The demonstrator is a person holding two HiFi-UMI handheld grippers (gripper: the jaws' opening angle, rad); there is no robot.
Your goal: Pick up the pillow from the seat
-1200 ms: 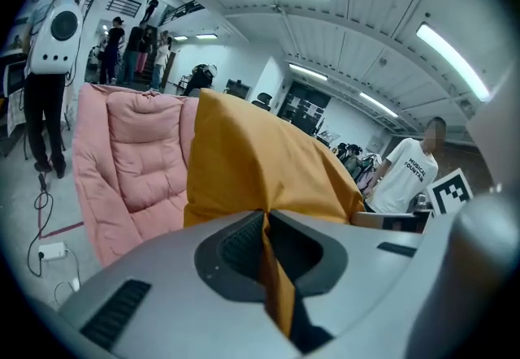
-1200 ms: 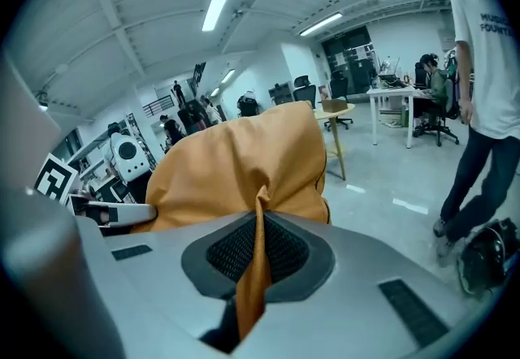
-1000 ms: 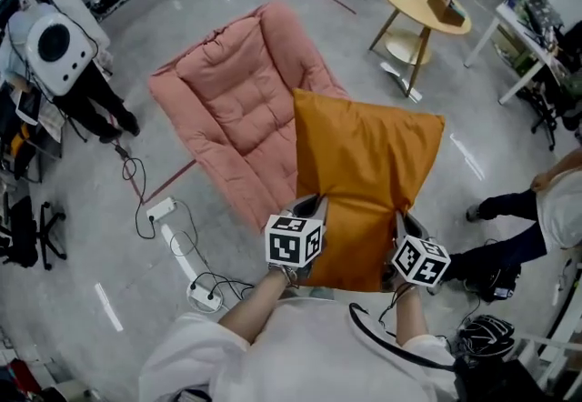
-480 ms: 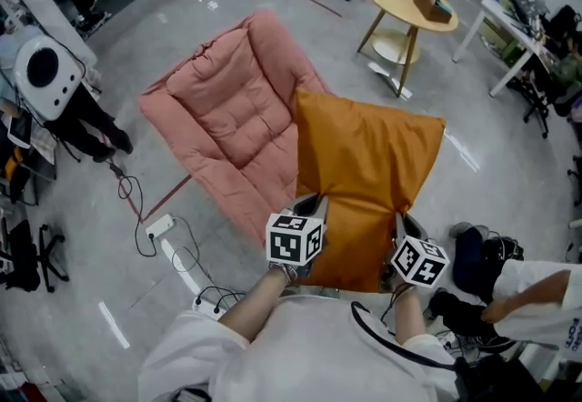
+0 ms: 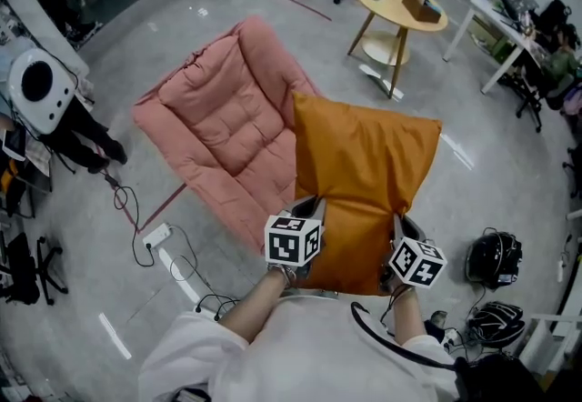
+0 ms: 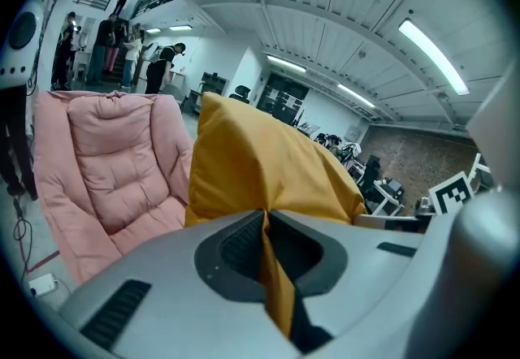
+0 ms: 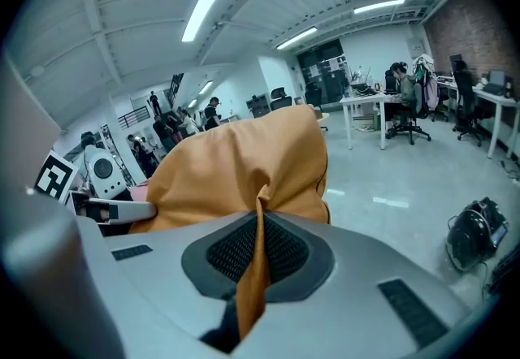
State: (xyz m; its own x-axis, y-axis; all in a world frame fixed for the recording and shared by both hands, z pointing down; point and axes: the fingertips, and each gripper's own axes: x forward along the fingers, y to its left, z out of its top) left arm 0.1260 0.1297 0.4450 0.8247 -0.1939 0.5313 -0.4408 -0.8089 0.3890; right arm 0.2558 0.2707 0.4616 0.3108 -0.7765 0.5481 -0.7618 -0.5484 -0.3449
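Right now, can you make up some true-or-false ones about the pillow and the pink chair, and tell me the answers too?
1. The left gripper and the right gripper both pinch the orange pillow. True.
2. The pillow lies flat on the pink seat. False: the grippers hold it up, off the seat.
3. A round table stands on the floor beyond the pillow. True.
4. A black helmet sits on the seat. False: it lies on the floor, off to the right.
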